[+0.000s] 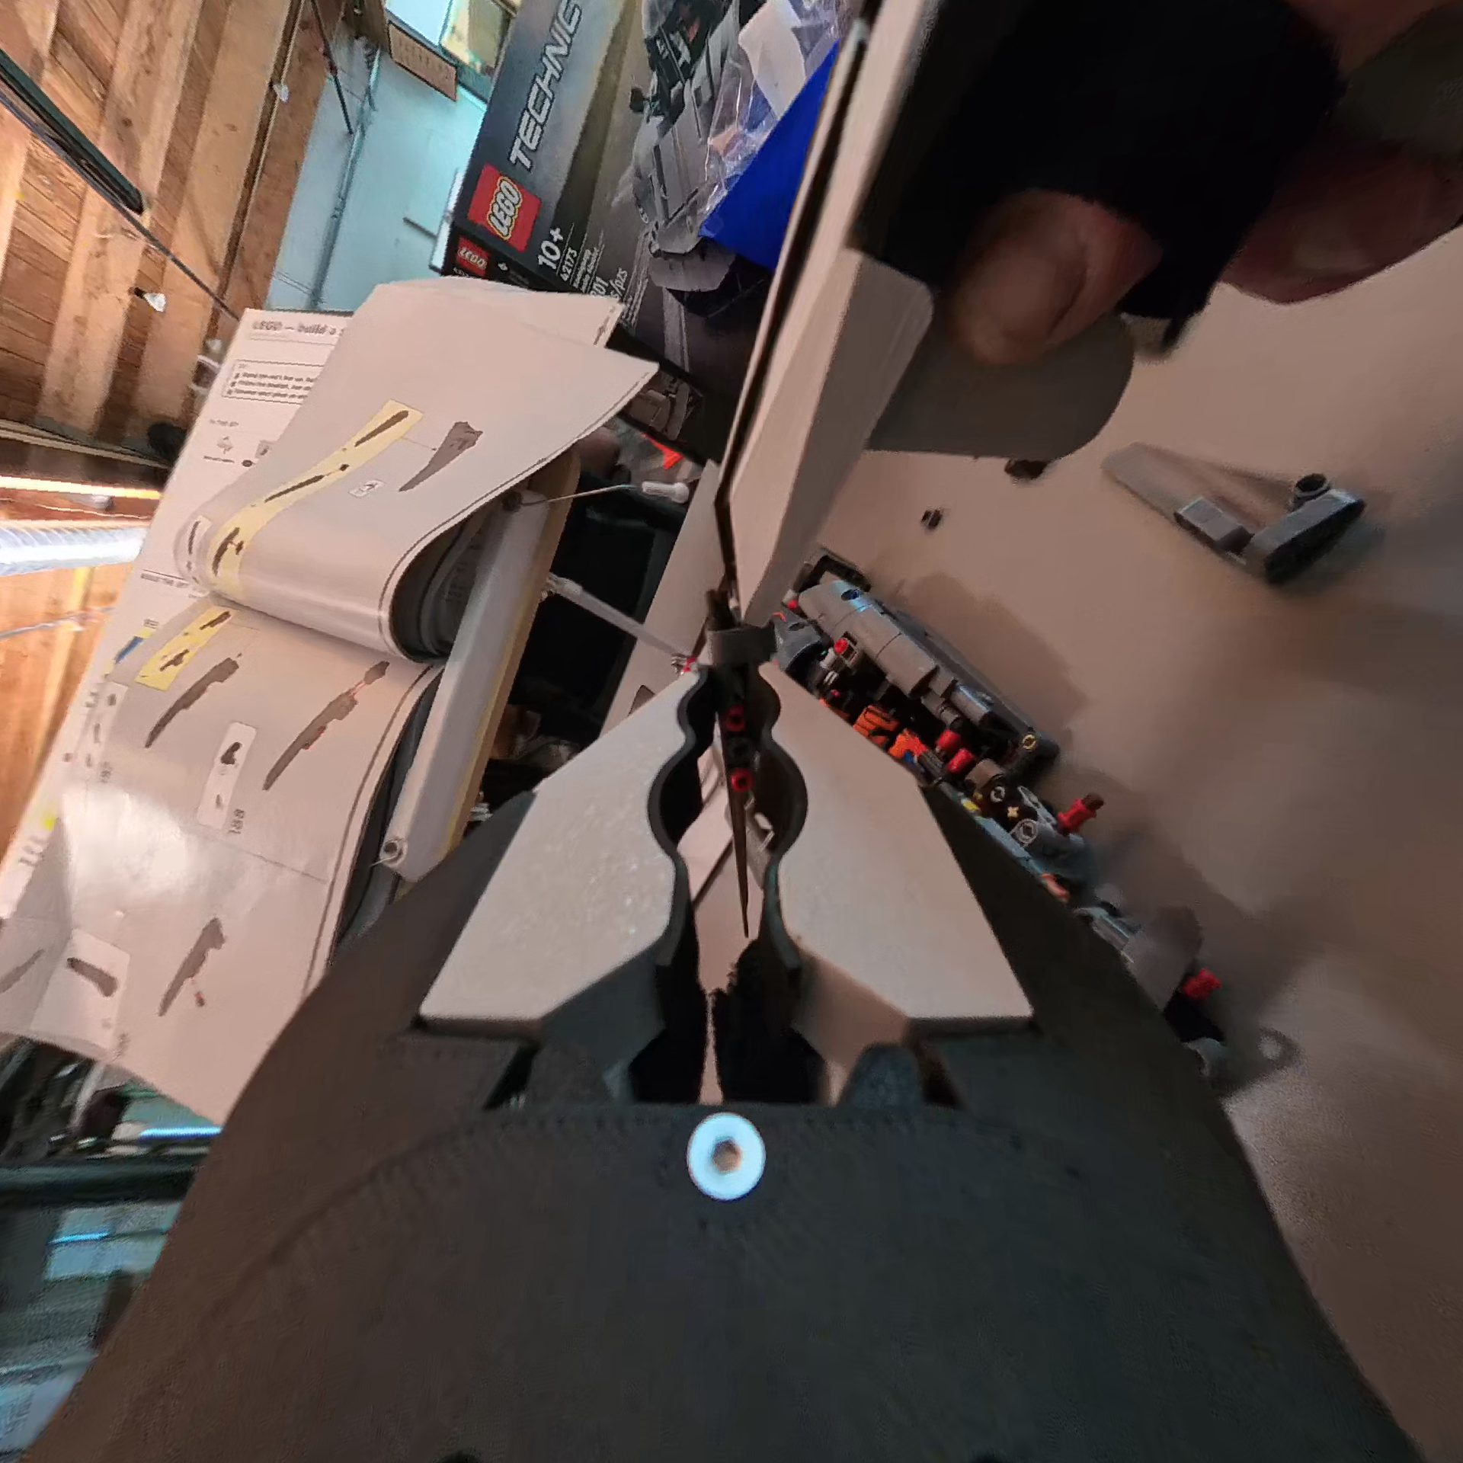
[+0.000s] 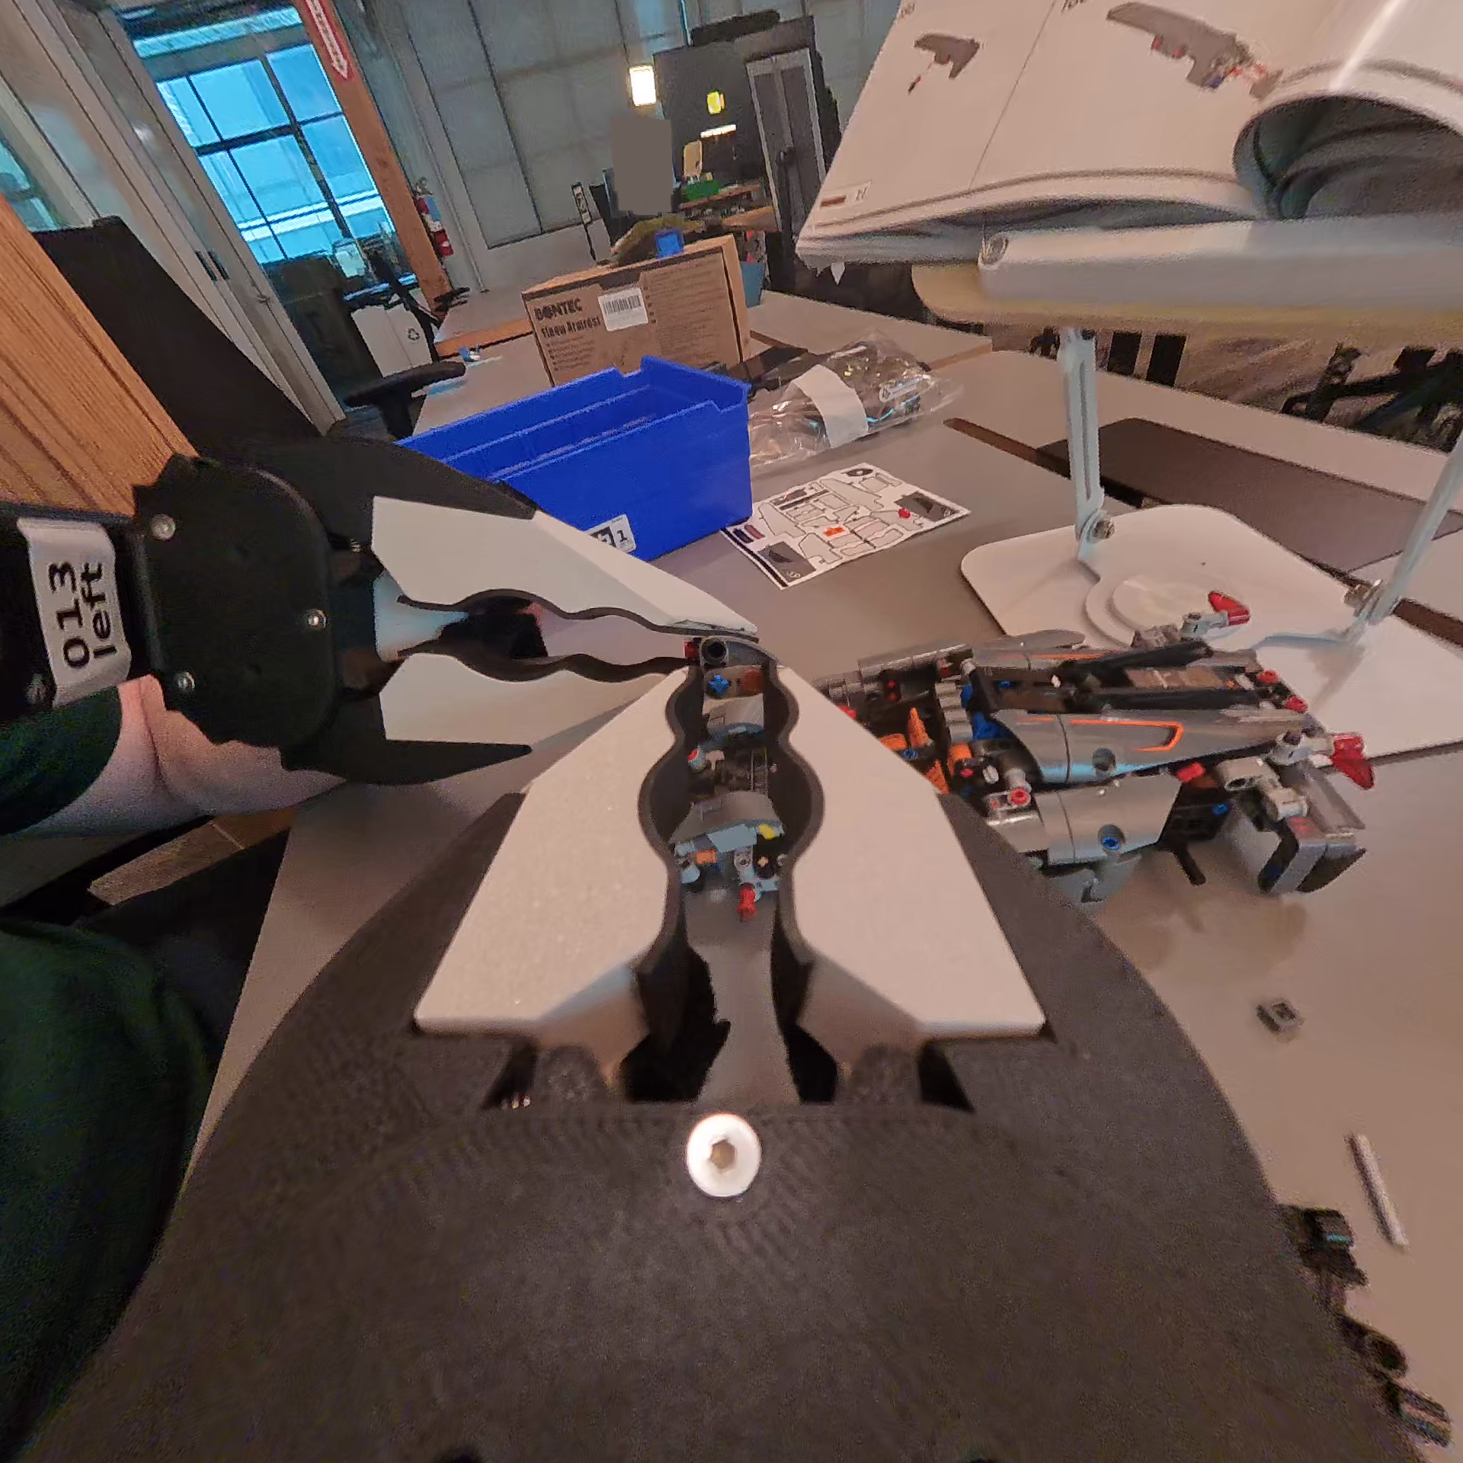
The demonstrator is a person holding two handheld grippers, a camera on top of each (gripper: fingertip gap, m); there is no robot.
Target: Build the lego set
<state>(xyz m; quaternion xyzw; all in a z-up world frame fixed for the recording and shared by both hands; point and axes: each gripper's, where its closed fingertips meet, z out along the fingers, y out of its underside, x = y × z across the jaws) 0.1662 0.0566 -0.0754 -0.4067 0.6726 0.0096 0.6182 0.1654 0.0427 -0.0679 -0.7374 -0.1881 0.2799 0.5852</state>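
A small grey and black lego sub-assembly (image 2: 732, 799) with red and blue pins is held above the table. My right gripper (image 2: 732, 673) is shut on it, and it fills the gap between the fingers. My left gripper (image 2: 712, 637) comes in from the left and is shut on its dark top end. In the left wrist view, my left gripper (image 1: 728, 681) pinches a thin dark beam with red pins (image 1: 736, 740). The right gripper's white finger (image 1: 792, 412) meets it from above. The large grey and orange car build (image 2: 1108, 752) lies on the table to the right.
An open instruction book (image 2: 1108, 119) rests on a white stand (image 2: 1148, 570) at the back right. A blue bin (image 2: 617, 451), a sticker sheet (image 2: 847, 522), part bags (image 2: 847, 396) and a cardboard box (image 2: 633, 317) stand behind. A grey wedge panel (image 1: 1235, 507) and small loose parts (image 2: 1278, 1016) lie on the table.
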